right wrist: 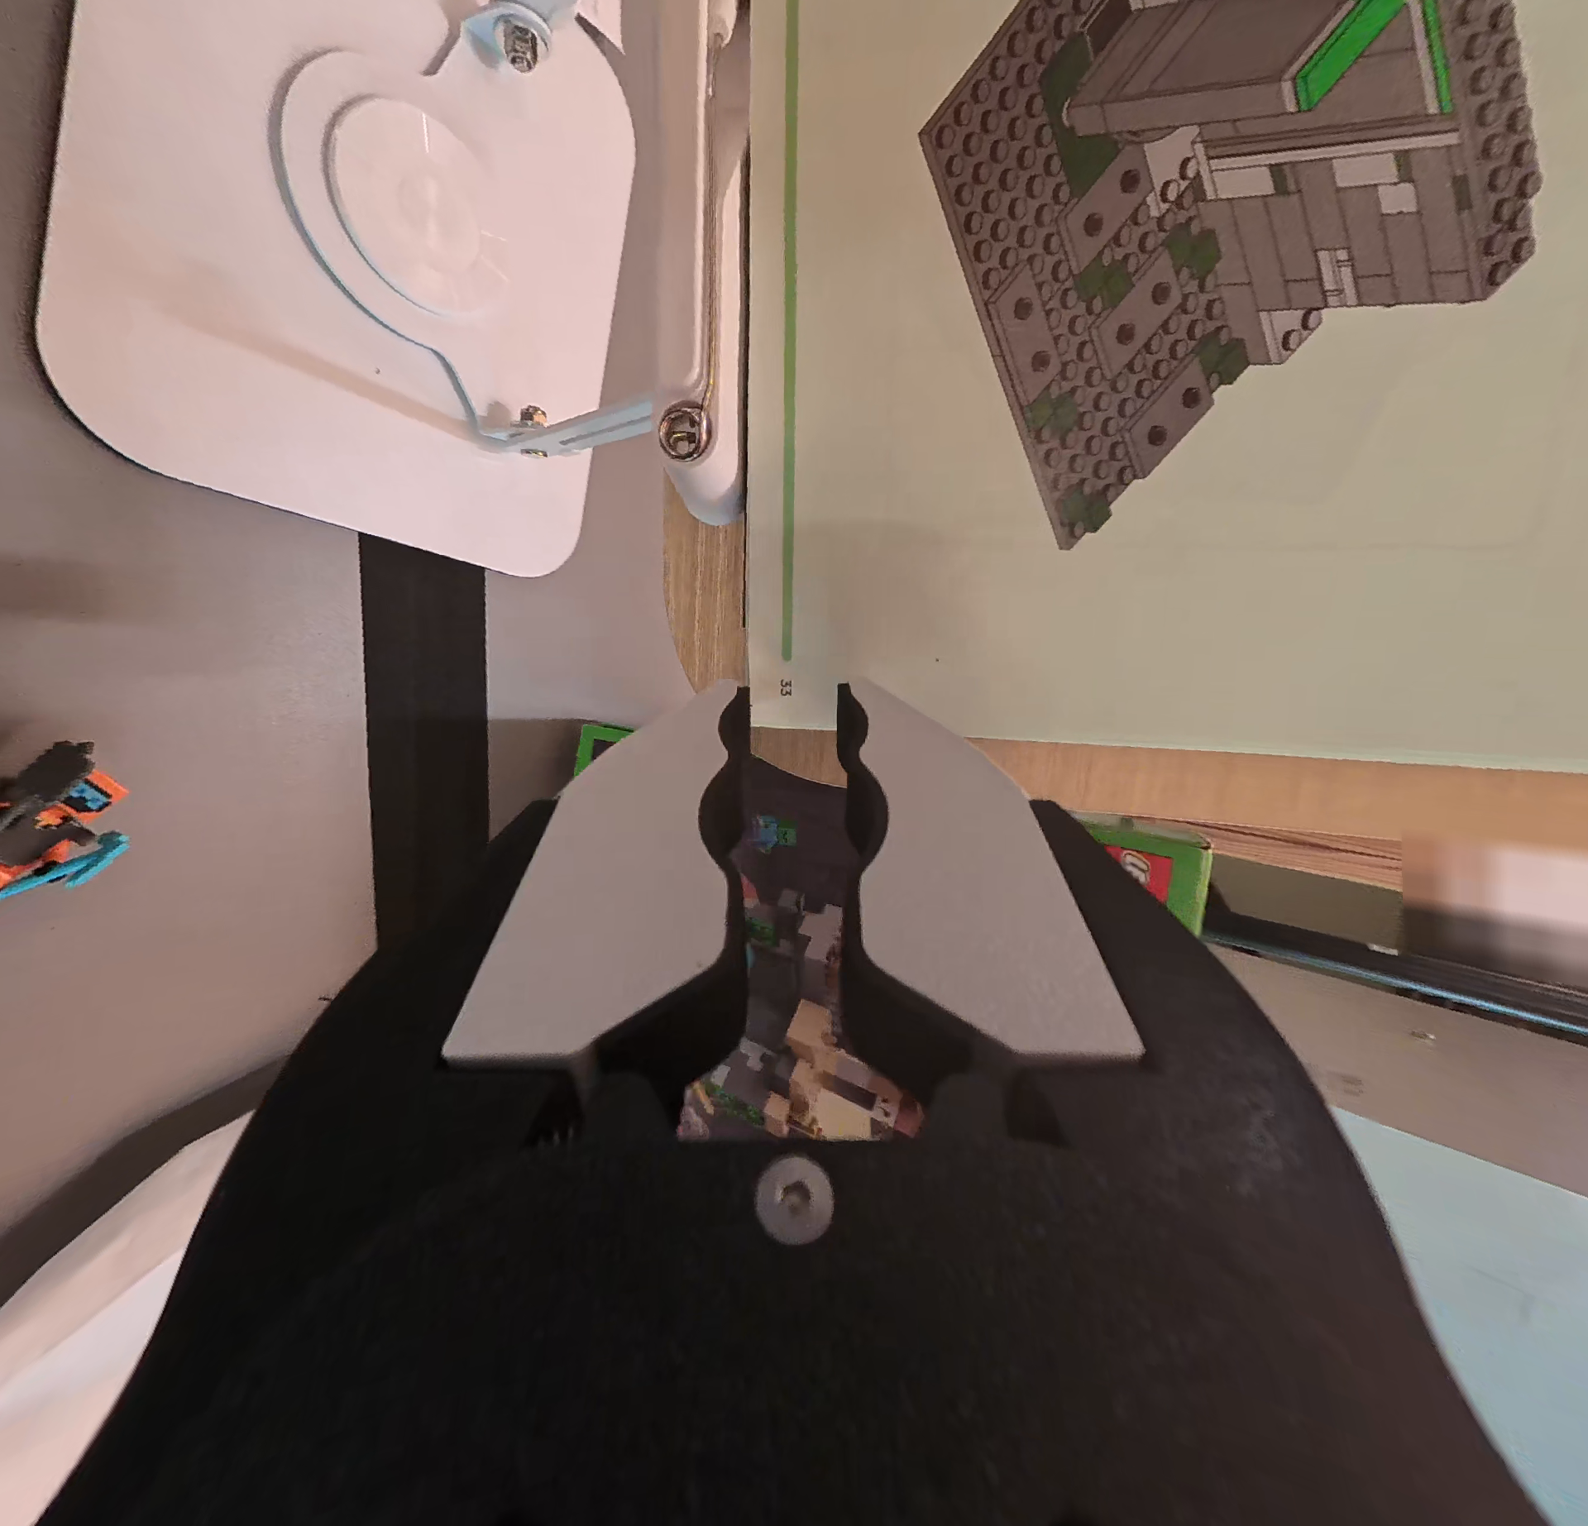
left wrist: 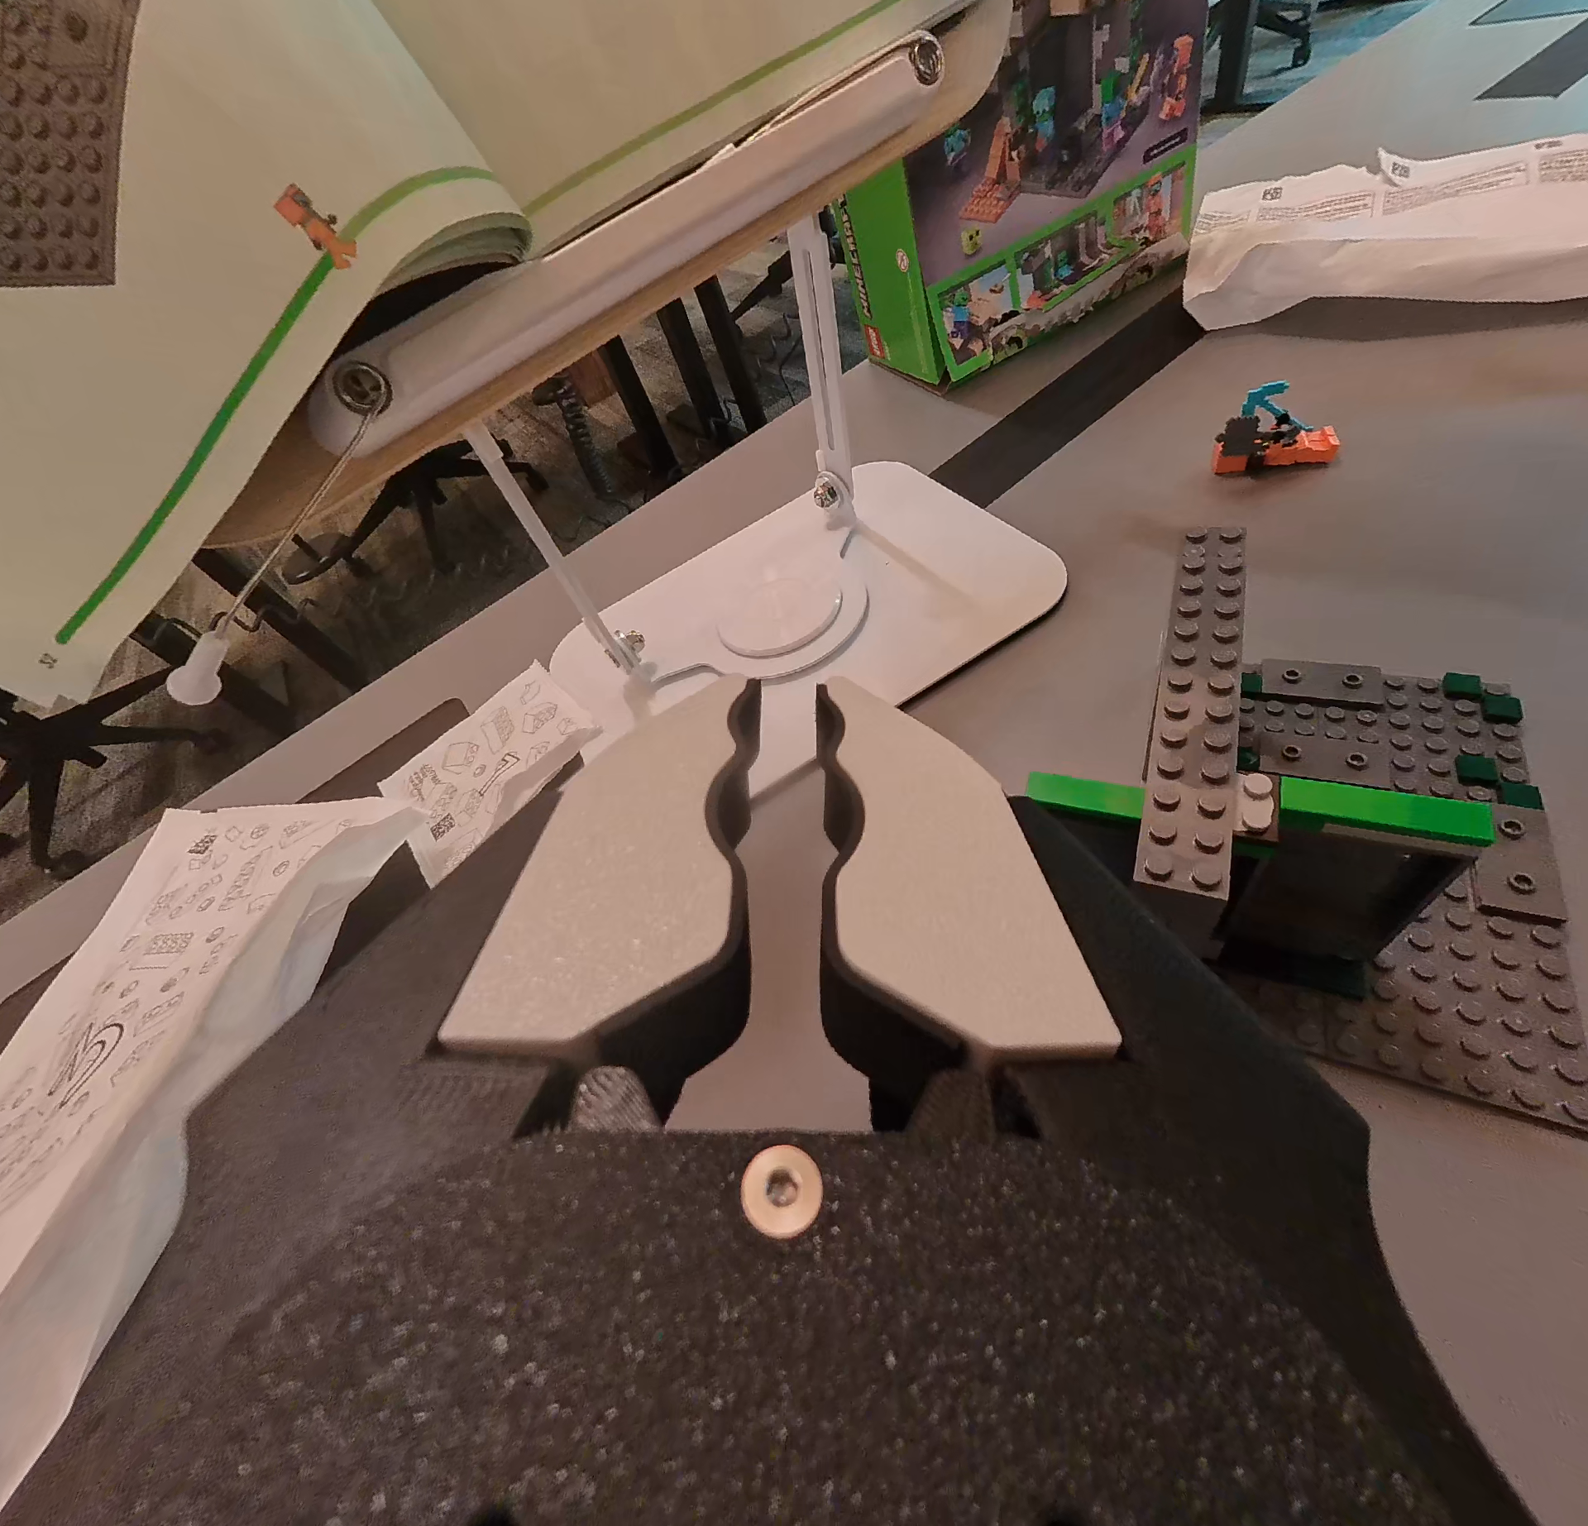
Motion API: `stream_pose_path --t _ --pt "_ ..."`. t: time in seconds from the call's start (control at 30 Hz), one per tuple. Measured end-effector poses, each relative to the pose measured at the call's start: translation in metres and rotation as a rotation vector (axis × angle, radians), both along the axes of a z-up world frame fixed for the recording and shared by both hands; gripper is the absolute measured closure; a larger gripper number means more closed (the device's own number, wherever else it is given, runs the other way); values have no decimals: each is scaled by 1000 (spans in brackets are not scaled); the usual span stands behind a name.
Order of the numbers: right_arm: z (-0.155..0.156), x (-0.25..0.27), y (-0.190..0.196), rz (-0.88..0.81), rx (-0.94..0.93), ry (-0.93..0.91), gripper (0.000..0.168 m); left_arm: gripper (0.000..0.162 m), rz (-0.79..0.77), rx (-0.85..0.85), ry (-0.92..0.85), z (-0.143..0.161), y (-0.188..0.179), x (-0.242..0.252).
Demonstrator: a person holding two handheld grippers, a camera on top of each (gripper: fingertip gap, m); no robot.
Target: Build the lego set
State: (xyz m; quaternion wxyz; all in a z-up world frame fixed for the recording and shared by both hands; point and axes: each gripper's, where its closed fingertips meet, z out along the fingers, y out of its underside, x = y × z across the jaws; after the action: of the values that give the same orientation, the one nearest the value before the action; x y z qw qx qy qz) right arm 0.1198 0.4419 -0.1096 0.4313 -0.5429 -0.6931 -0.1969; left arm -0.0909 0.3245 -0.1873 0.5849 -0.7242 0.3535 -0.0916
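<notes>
Between the fingers of the left gripper (left wrist: 786,694) a narrow gap shows, and nothing is held in it. At 3 o'clock from its tips, on the grey table (left wrist: 1418,453), stands the lego build (left wrist: 1375,849): a dark grey base plate with a low dark wall, a bright green strip and a long grey studded plate that leans across it. Crumpled paper bags (left wrist: 172,952) lie at 9 o'clock. Just past the tips is the white foot of the book stand (left wrist: 962,574), which carries the open instruction booklet (left wrist: 430,67). Farther, at 1 o'clock, lies a small orange and blue figure (left wrist: 1272,441), then the green set box (left wrist: 1057,196).

The right gripper (right wrist: 795,698) is also a little apart and empty, with its tips at the lower edge of the booklet page (right wrist: 1117,539).
</notes>
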Motion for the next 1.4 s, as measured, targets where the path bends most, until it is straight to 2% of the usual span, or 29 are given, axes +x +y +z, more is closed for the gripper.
stream_pose_path --t 0.57,0.67,0.8,0.93,1.23,1.4 --pt "-5 1 4 -37 -80 50 151 150 -4 -7 0 -3 0 -1" --pt "-6 1 4 -27 -50 32 168 150 -5 -7 0 -4 0 0" --pt "-3 -1 2 1 20 -5 168 150 -5 -7 -1 -3 0 -1" --pt "16 -7 -4 41 131 -4 168 150 -5 -3 -5 -1 -1 -1" --pt "29 -14 -11 50 213 43 168 150 -27 22 -5 12 -2 12" --pt "34 -21 -14 53 219 83 168 138 -89 80 -7 44 4 42"
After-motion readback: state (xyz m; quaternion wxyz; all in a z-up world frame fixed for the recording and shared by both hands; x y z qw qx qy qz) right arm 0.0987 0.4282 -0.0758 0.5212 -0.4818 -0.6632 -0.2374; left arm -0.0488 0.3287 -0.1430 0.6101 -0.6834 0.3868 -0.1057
